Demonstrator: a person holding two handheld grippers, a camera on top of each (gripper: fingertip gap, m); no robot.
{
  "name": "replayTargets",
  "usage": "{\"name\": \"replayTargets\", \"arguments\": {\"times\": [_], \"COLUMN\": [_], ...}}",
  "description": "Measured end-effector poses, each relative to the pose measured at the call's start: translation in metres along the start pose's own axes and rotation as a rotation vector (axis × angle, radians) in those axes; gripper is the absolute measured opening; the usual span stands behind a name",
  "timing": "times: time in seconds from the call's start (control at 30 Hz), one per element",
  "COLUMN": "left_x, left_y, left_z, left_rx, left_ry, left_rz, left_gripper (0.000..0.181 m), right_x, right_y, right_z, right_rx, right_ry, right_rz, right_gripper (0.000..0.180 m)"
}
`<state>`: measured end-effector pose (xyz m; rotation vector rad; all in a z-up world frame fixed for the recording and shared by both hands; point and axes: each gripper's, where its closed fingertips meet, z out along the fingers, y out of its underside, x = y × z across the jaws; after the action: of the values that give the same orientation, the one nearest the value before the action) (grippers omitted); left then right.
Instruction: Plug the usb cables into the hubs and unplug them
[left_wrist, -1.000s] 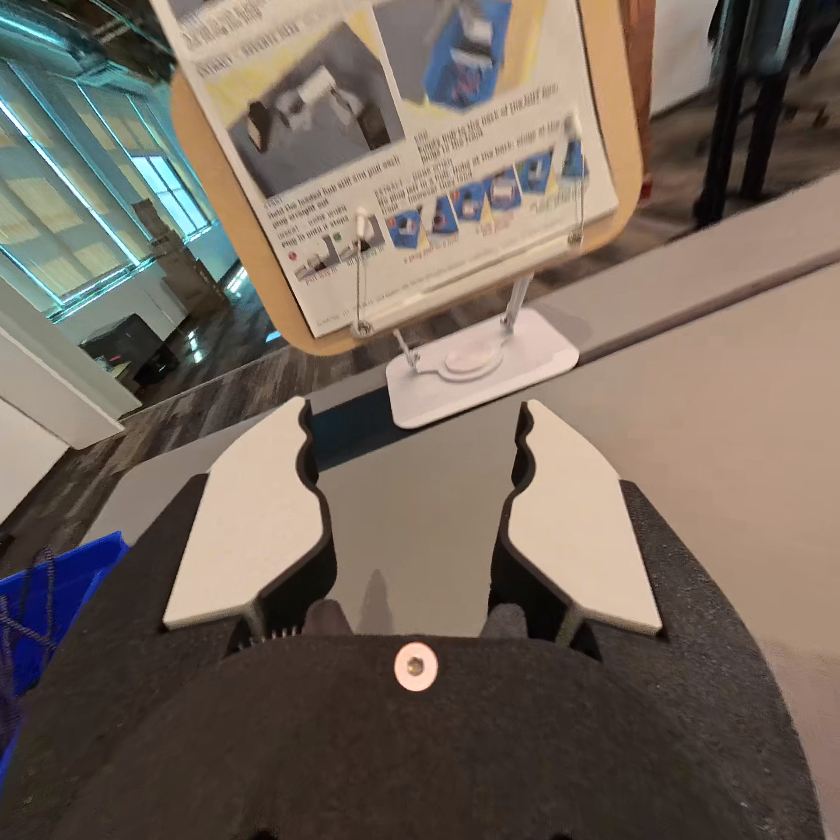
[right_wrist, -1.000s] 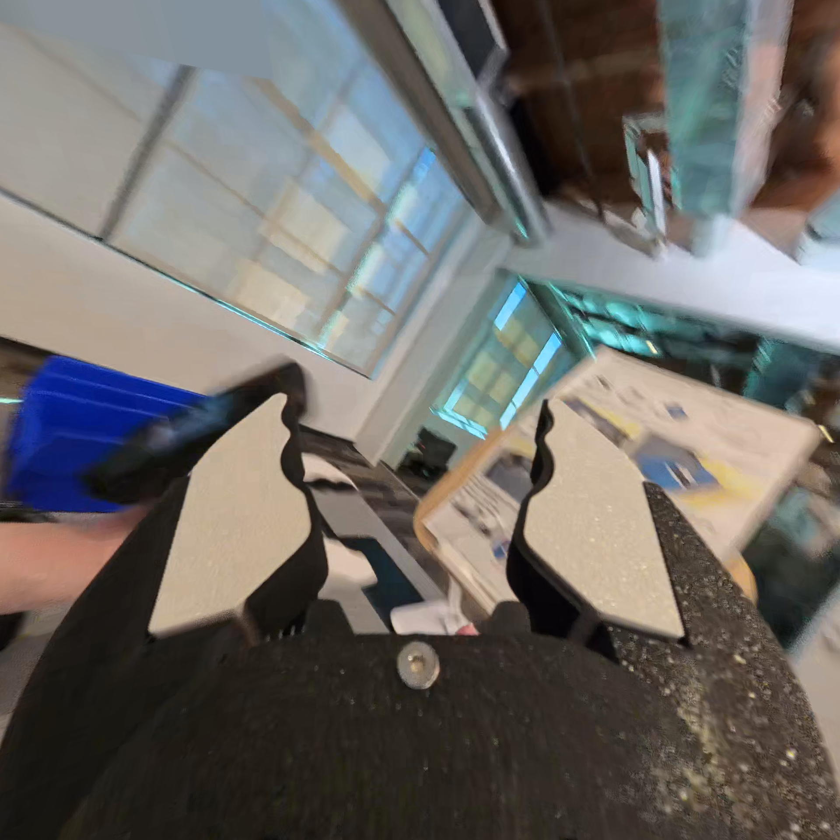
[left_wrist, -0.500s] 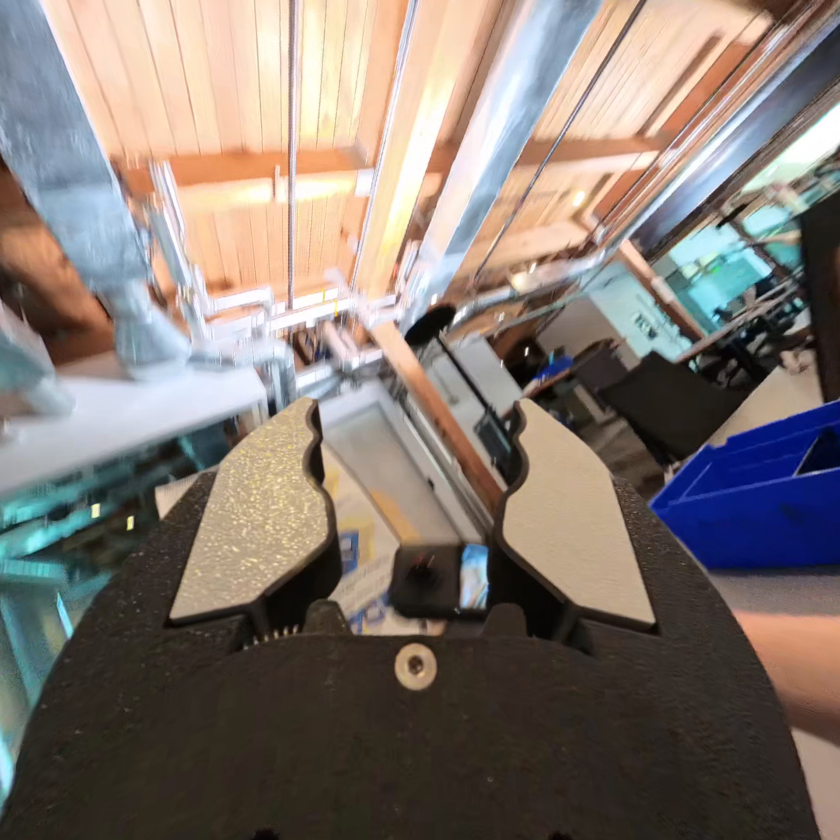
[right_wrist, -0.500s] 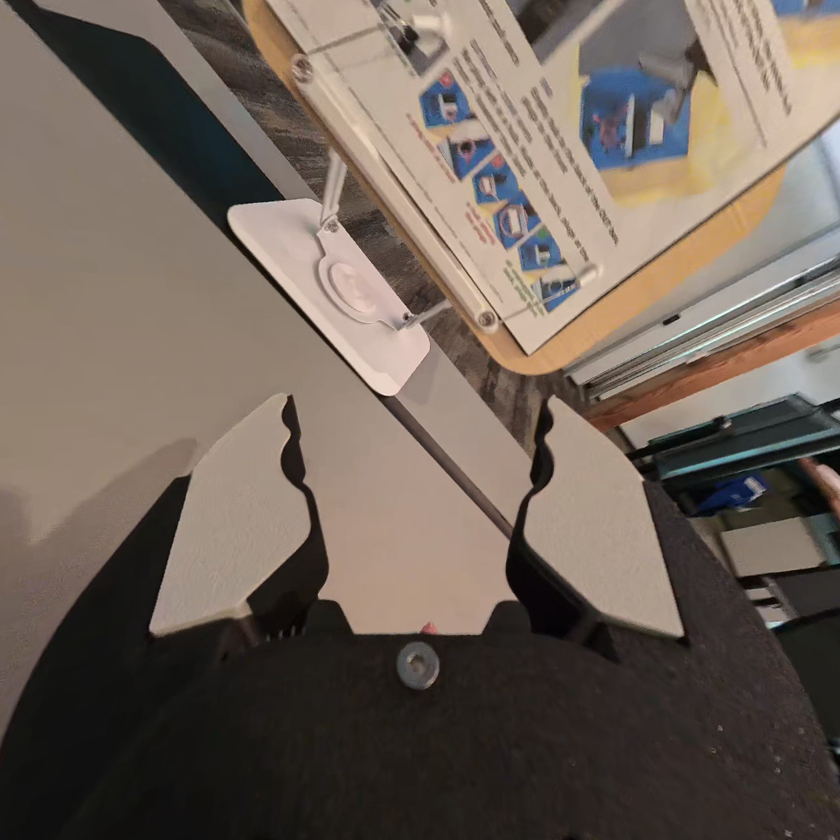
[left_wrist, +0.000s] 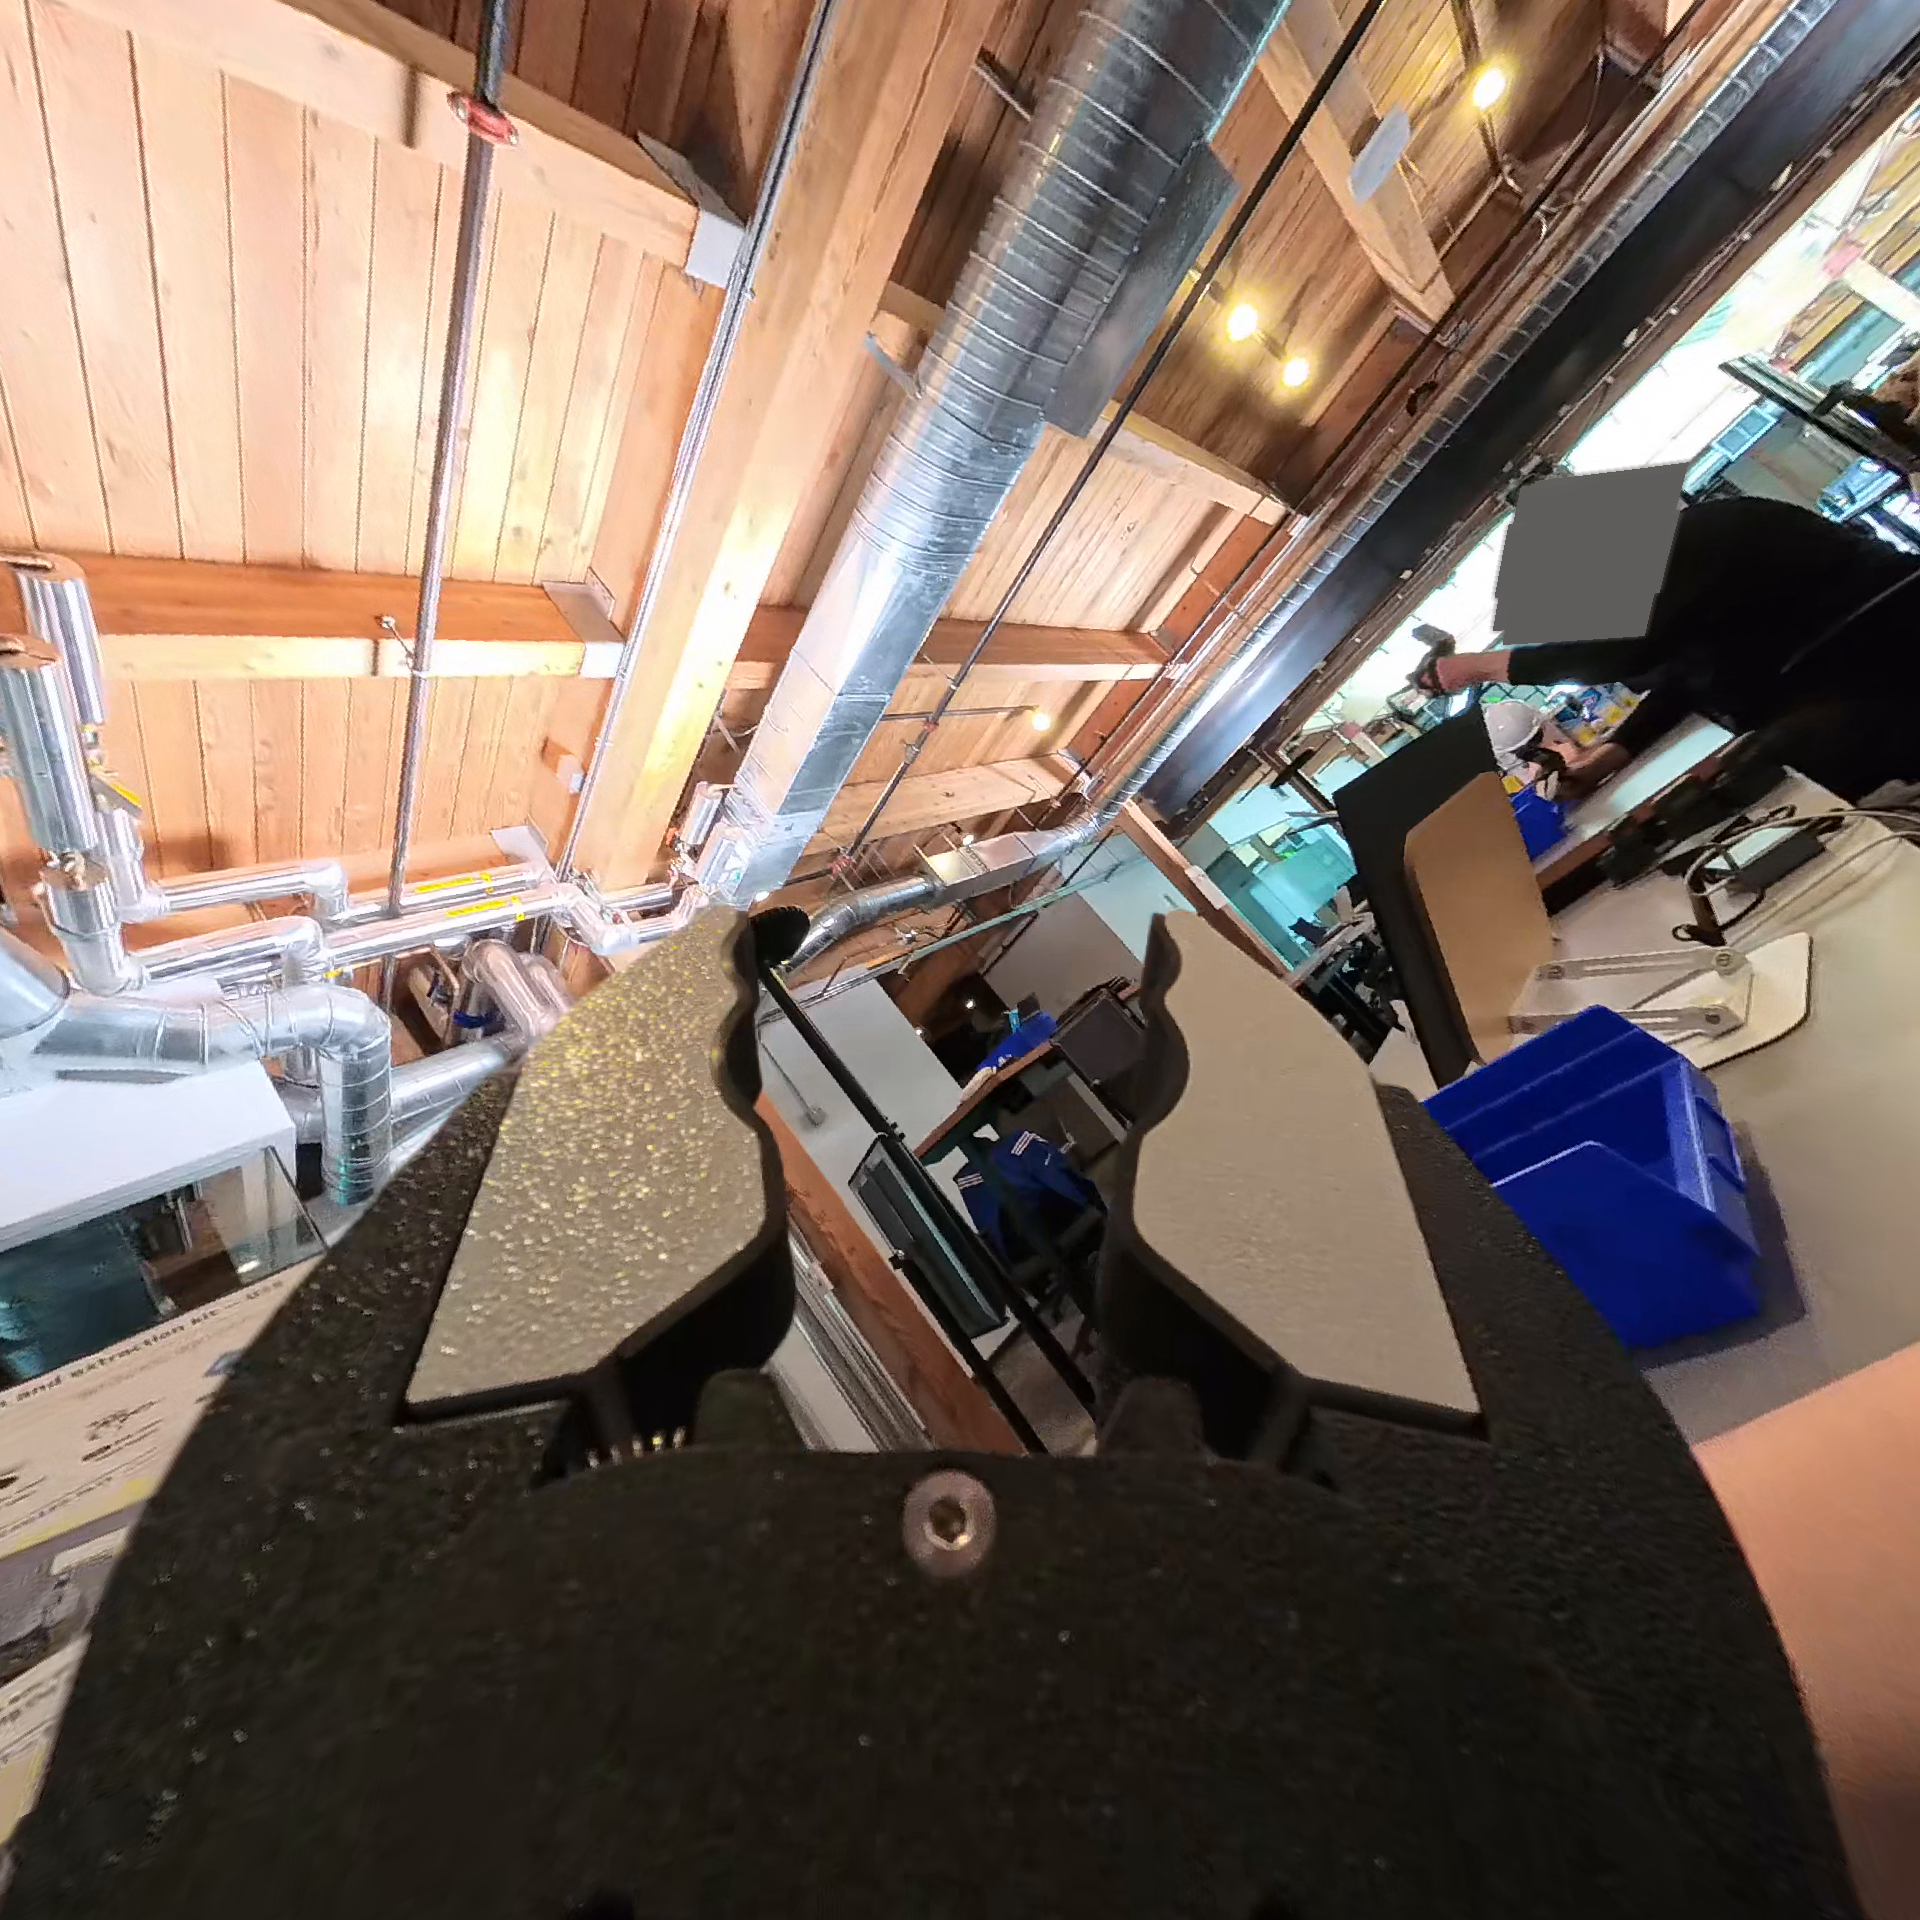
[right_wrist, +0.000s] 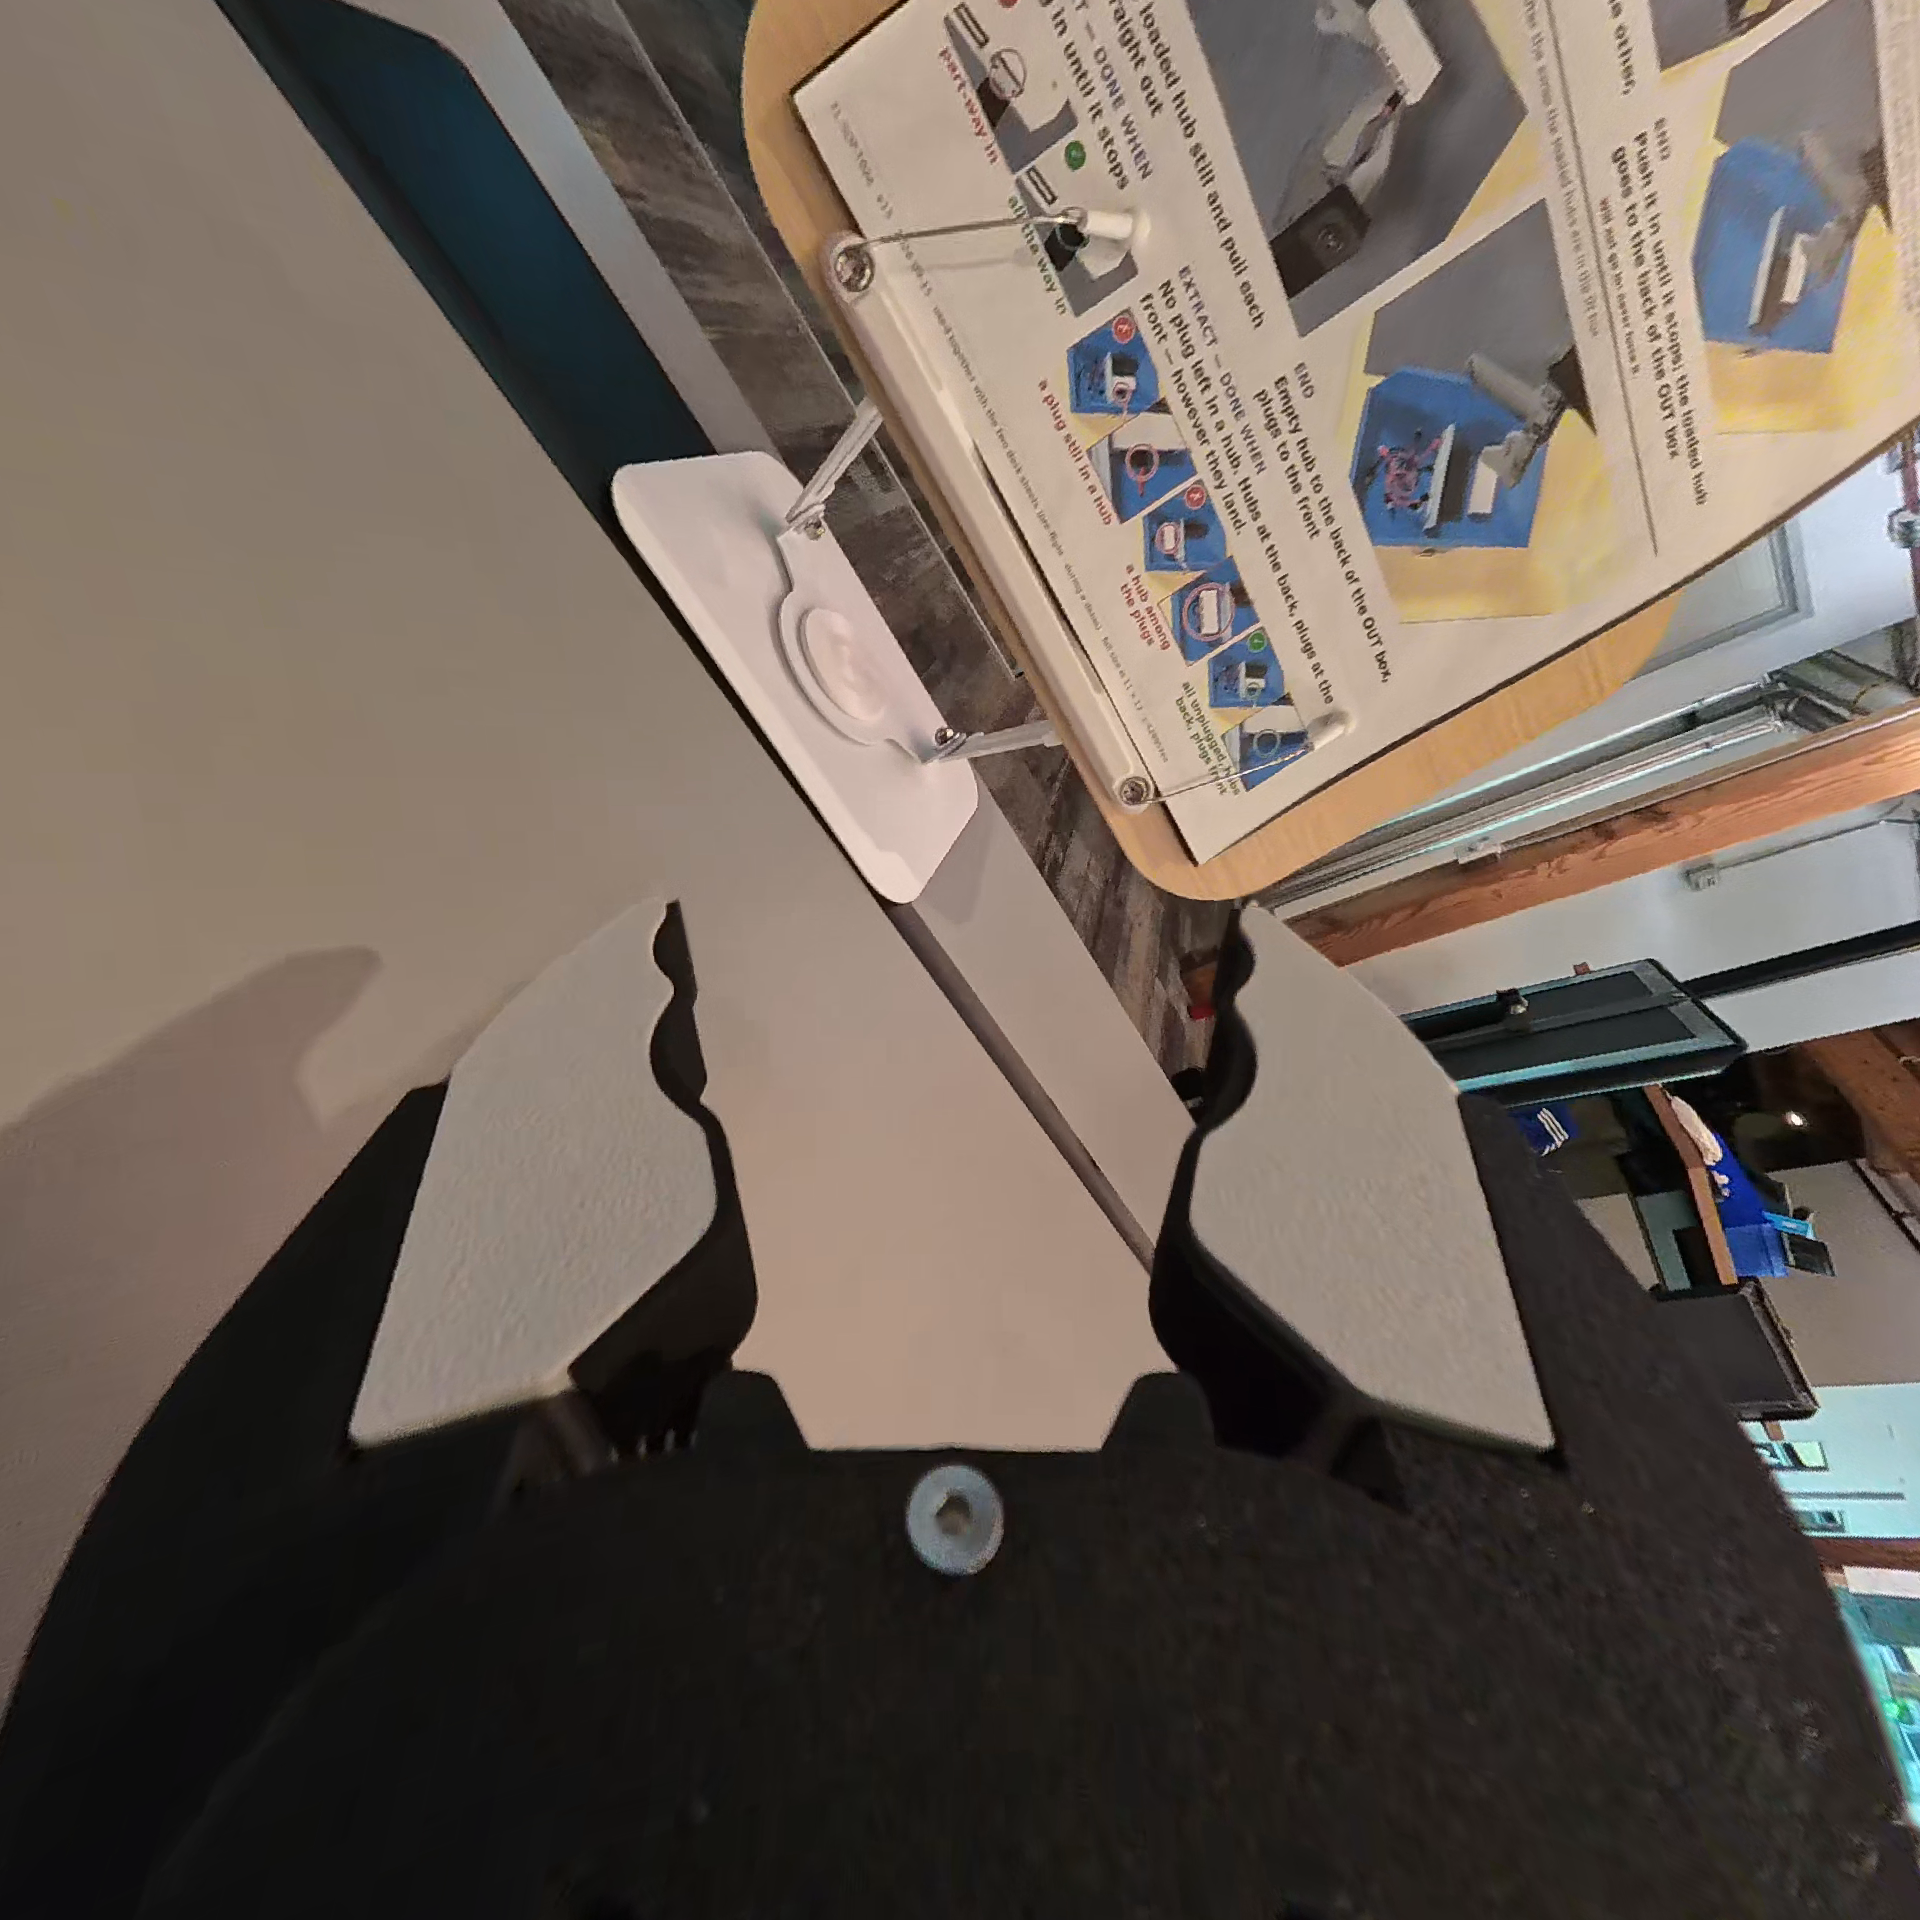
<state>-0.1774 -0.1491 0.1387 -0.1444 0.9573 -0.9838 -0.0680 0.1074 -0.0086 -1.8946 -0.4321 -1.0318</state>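
No USB cable or hub shows in either view. My left gripper is open and empty, tilted up toward the wooden ceiling and rolled sideways. My right gripper is open and empty, rolled sideways above the grey table, pointing at the table's far edge. A blue bin stands on the table to the right in the left wrist view; its contents are hidden.
An instruction sheet on a wooden board stands on a white base at the table's far edge. A bare forearm shows at lower right. A person in black works at a farther table with a second board. Left tips to right tips: about 30 centimeters.
The left gripper swung up from the table and board to face the ceiling, then rolled further. The right gripper swung down from the windows to the table and board. Both stayed open.
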Motion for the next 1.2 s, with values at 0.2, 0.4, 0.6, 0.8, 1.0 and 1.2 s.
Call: {"name": "replayTargets", "arguments": {"times": [0.2, 0.4, 0.6, 0.8, 1.0, 1.2], "left_x": [-0.002, -0.006, -0.01, -0.031, -0.072, -0.191], "left_y": [0.007, 0.014, 0.007, -0.025, -0.031, 0.011], "left_z": [0.0, 0.001, 0.0, -0.005, -0.014, -0.064], "left_rx": [-0.028, -0.061, -0.048, 0.017, -0.007, -0.201], "left_ry": [-0.006, -0.025, -0.047, -0.098, -0.198, -0.508], "left_rz": [0.026, 0.041, 0.049, 0.083, 0.13, 0.026], "left_gripper": [0.07, 0.071, 0.071, 0.069, 0.068, 0.055], "right_x": [-0.001, -0.003, -0.005, -0.005, 0.008, 0.028], "right_y": [-0.005, -0.007, -0.005, -0.005, 0.005, 0.046], "right_z": [-0.003, -0.004, -0.002, -0.001, 0.008, 0.034], "right_rx": [0.02, 0.023, 0.018, 0.026, 0.039, 0.0], "right_ry": [0.007, -0.002, -0.01, -0.025, -0.015, -0.046], "right_rz": [-0.014, -0.03, -0.037, -0.023, 0.047, 0.249], "right_gripper": [0.094, 0.094, 0.094, 0.094, 0.094, 0.089]}}
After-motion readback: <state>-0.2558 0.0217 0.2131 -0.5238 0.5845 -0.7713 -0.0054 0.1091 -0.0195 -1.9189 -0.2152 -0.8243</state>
